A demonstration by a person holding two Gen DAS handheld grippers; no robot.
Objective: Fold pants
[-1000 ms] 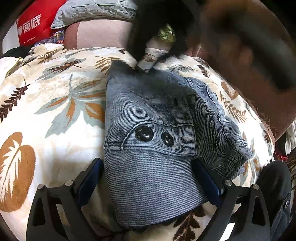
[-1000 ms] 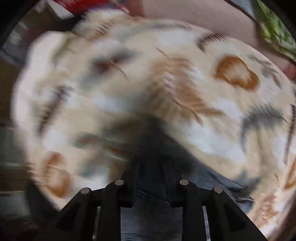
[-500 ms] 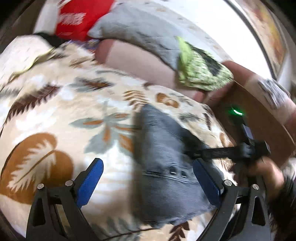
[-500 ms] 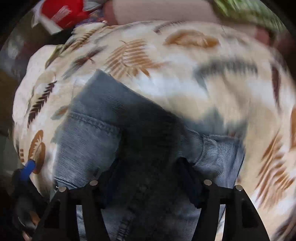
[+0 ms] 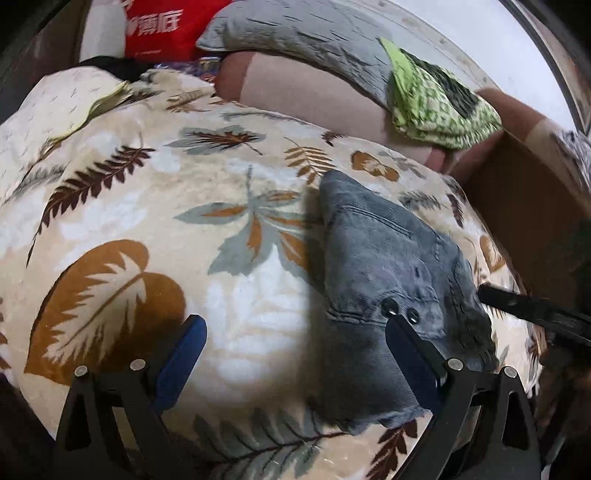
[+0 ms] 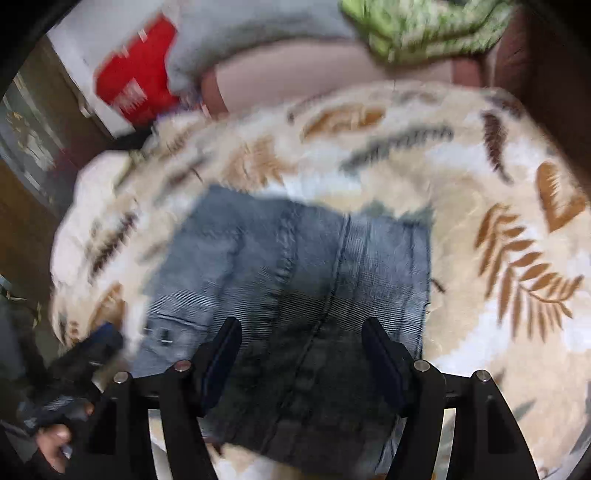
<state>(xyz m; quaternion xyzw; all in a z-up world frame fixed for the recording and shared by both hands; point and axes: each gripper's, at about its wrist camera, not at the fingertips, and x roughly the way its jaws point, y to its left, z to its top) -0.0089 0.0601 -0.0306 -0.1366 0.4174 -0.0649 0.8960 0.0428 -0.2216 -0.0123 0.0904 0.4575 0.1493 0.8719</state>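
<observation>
The grey-blue denim pants (image 5: 388,266) lie folded into a compact bundle on a leaf-print blanket (image 5: 155,206), two dark buttons facing up. My left gripper (image 5: 295,354) is open and empty above the blanket, its right finger over the bundle's near left edge. In the right wrist view the pants (image 6: 295,280) lie flat below my right gripper (image 6: 301,354), which is open and empty above them. The left gripper shows at that view's lower left (image 6: 92,350), the right gripper's finger (image 5: 532,310) at the left view's right edge.
A grey quilted pillow (image 5: 295,33), a green patterned cloth (image 5: 436,99) and a pink bolster (image 5: 310,92) line the far side. A red bag (image 5: 159,26) stands at the back left. A brown box (image 5: 524,221) borders the blanket on the right.
Both grippers have let go and pulled up and back from the pants. The right gripper opened; the left swung left, so the bundle now sits under its right finger.
</observation>
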